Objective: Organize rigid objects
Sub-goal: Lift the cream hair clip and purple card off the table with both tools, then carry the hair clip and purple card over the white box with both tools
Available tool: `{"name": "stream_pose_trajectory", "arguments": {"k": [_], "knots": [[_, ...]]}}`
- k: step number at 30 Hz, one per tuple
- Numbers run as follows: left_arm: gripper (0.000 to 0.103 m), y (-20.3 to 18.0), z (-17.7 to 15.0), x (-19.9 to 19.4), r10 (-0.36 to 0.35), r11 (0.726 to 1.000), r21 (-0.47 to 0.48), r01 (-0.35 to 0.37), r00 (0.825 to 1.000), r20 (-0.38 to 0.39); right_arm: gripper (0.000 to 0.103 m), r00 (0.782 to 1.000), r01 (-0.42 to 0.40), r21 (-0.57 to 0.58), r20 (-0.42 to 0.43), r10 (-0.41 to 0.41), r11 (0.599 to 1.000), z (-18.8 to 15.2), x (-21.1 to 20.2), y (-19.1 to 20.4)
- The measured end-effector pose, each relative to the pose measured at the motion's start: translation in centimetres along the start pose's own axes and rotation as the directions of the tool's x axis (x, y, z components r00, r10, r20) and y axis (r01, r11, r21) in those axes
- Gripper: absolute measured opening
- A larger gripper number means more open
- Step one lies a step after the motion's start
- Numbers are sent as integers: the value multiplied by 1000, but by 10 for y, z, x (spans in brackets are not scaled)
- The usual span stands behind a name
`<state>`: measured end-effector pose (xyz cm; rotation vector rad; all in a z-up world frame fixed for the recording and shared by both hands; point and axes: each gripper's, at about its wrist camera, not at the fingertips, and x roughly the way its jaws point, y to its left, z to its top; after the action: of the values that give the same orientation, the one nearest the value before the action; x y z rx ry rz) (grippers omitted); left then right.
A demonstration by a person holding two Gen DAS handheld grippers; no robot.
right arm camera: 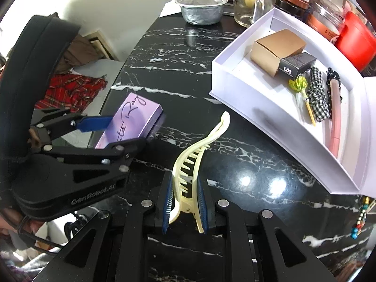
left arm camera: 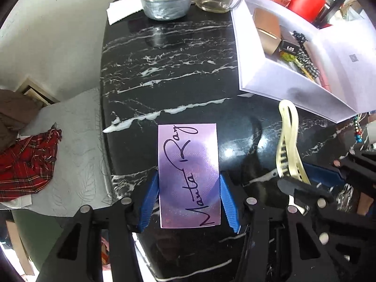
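Here, left gripper [left arm camera: 189,188] clamped on the long sides of a purple "Manta Ray" box [left arm camera: 189,176], blue pads [left arm camera: 150,199] flat against both edges, box raised off the black marble tabletop [left arm camera: 169,70] and tilted, as seen from the right wrist. Right gripper [right arm camera: 184,199] nearly closed on the hinge end of a cream hair clip [right arm camera: 195,157], toothed length reaching forward past the fingertips and curving up over the marble. Just left of the right gripper, the left gripper's black body with the purple box in its jaws. Ahead and to the right of both grippers, an open white tray box [right arm camera: 235,94] on the tabletop, holding a tan carton [right arm camera: 275,47], a small black box marked "L03" [right arm camera: 296,67], a green-wrapped lollipop [right arm camera: 299,87], a black-and-white gingham hair tie [right arm camera: 317,94] and a pink hair clip [right arm camera: 334,122]. Farther ahead, at the far edge of the tabletop, a foil bowl [right arm camera: 202,8] and a glass mug [right arm camera: 246,2]. Off to the left of the left gripper, below table level, red plaid cloth [left arm camera: 25,162] on a pale cushion. By the tabletop's right edge, a string of coloured beads [right arm camera: 359,218].
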<state>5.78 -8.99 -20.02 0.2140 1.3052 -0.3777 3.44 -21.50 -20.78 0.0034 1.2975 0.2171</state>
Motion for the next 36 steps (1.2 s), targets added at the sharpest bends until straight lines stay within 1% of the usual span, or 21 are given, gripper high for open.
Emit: {"name": "stream_pose_trajectory", "arguments": {"k": [3,7,16,21,28,36], "knots": [[51,2,-2,-9,-1,1000,-12,1,1000,10,20,1000,1,-6,11,-1,1000,1,-4,2],[51,10,-8,-27,-20,998,-52,21,1000,20,20,1000,-6,-26,24,6,1000,2,-12,10],[51,12,-22,-67,9,998,-56,-4,997,82,20,997,-32,-87,72,38,996,1,-42,35],[51,8,-21,-86,21,998,-54,-15,993,114,20,994,-42,-91,94,51,995,-1,-58,44],[51,-5,-14,-109,18,1000,-14,-16,987,157,20,991,-24,-71,131,33,997,-2,-83,40],[51,-28,2,-120,-13,999,52,4,982,186,20,985,5,-9,170,-3,1000,-2,-108,18]]}}
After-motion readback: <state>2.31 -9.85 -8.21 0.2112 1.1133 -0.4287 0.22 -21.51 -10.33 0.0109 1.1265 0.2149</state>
